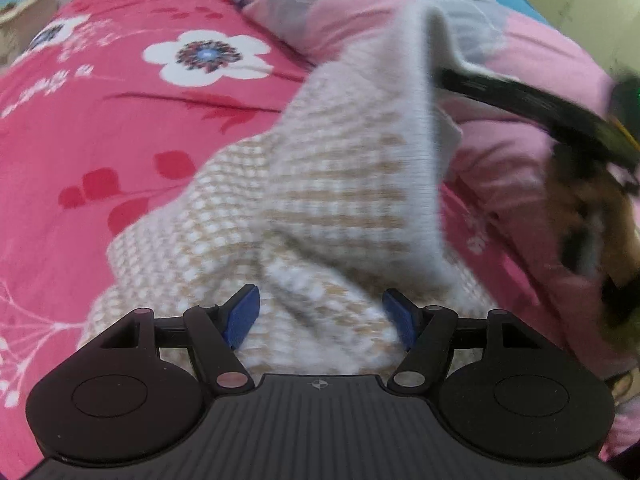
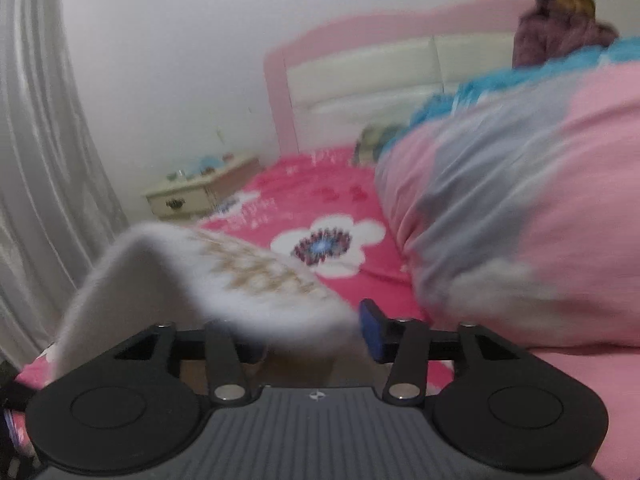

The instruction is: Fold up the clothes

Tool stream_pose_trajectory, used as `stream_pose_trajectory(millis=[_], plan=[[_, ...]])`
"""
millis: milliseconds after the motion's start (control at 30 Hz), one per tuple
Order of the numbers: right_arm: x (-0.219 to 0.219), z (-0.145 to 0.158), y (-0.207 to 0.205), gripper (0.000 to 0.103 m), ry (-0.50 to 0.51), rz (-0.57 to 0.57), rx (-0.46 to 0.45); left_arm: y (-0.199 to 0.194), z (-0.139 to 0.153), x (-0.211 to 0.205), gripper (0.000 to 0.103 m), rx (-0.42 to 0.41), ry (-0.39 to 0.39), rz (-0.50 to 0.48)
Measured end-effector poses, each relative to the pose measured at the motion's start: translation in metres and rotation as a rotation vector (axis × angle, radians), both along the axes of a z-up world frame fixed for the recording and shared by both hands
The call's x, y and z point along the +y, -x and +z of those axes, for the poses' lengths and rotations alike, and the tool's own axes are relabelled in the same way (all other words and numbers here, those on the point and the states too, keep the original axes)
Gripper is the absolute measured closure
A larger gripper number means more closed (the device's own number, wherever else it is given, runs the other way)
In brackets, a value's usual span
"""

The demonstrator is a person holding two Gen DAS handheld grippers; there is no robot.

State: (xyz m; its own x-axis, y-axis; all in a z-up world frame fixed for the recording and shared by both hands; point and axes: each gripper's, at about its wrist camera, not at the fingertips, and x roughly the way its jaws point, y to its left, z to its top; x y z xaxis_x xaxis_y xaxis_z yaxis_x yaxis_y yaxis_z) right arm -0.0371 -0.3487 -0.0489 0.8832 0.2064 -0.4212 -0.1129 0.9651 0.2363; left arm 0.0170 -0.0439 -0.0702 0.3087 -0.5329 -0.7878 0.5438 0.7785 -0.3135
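Note:
A cream and beige knitted sweater (image 1: 320,184) lies crumpled on the red flowered bedsheet (image 1: 100,120). My left gripper (image 1: 322,318) hovers low over its near edge, open, with the knit between its blue pads (image 1: 244,316) but not pinched. At the upper right a fold of the sweater stands raised against the right gripper's blurred black fingers (image 1: 520,100). In the right wrist view the sweater's white edge (image 2: 180,272) drapes over my right gripper (image 2: 316,332) and hides its left pad. The right pad (image 2: 370,328) stands free and apart, so the jaws are open.
A puffy pink and grey quilt (image 2: 520,220) is piled along the bed's right side, with a blue blanket (image 2: 500,84) behind it. Beyond are a pink headboard (image 2: 360,60), a cream nightstand (image 2: 200,192), a curtain (image 2: 36,140) and a person in a dark jacket (image 2: 560,36).

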Motion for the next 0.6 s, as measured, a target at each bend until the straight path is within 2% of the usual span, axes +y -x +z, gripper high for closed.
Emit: stream_pose_trajectory(millis=[100, 167, 267, 300, 367, 433, 500, 533, 567, 600], plan=[[-0.008, 0.01, 0.027, 0.047, -0.016, 0.023, -0.047, -0.014, -0.005, 0.013, 0.035, 0.055, 0.043, 0.059], [-0.01, 0.013, 0.033, 0.04, -0.082, 0.129, -0.026, -0.022, -0.008, 0.021, 0.035, 0.089, 0.075, 0.094], [0.003, -0.001, 0.026, 0.029, -0.187, 0.37, 0.133, -0.028, -0.009, 0.033, 0.035, 0.145, 0.149, 0.132], [0.009, -0.01, 0.023, 0.029, -0.206, 0.416, 0.205, -0.028, -0.007, 0.036, 0.035, 0.15, 0.17, 0.134], [0.023, -0.03, 0.019, 0.028, -0.208, 0.461, 0.337, -0.023, -0.002, 0.042, 0.034, 0.141, 0.207, 0.127], [0.033, -0.046, 0.019, 0.029, -0.179, 0.496, 0.404, -0.016, 0.005, 0.048, 0.032, 0.132, 0.25, 0.103], [0.042, -0.057, 0.022, 0.034, -0.128, 0.514, 0.44, -0.007, 0.012, 0.05, 0.026, 0.124, 0.276, 0.071], [0.047, -0.061, 0.023, 0.046, -0.098, 0.522, 0.454, -0.003, 0.015, 0.05, 0.026, 0.12, 0.286, 0.052], [0.05, -0.064, 0.023, 0.065, -0.076, 0.525, 0.463, 0.001, 0.018, 0.049, 0.024, 0.113, 0.287, 0.035], [0.051, -0.064, 0.023, 0.074, -0.073, 0.517, 0.462, 0.005, 0.02, 0.046, 0.023, 0.102, 0.276, 0.021]])
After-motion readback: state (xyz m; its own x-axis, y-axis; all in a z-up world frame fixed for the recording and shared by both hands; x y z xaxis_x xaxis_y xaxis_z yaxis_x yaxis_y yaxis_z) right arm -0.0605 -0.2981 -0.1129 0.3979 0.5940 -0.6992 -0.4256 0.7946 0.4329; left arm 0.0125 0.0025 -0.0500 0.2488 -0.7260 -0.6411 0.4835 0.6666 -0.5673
